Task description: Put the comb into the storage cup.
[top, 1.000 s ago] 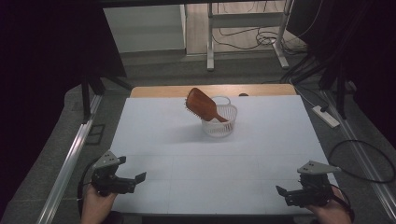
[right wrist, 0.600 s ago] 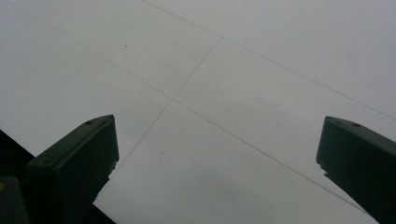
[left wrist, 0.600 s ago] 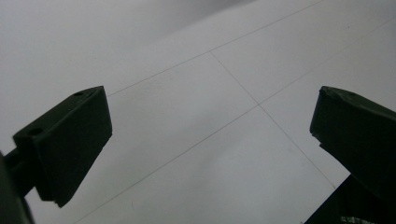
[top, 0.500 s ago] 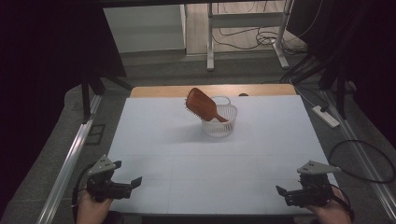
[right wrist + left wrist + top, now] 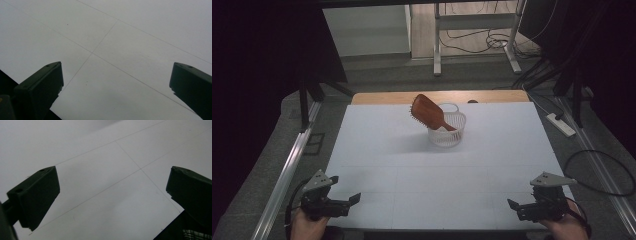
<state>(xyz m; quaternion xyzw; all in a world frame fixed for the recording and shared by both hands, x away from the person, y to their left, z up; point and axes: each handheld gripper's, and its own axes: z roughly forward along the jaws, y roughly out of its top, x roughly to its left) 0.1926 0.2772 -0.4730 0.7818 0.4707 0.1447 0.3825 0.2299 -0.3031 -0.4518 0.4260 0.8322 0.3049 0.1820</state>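
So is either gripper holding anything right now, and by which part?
Nothing is held. The left gripper and right gripper are both open over the white table; the hairbrush sits in the basket.

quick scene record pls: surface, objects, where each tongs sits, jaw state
surface: white sheet with faint grid lines
basket: white wire basket, far centre
brush: brown hairbrush, handle in the basket, head tilted up and left over the rim
left tongs: near left corner, open, holding nothing
right tongs: near right corner, open, holding nothing
contact: both tongs far from the basket
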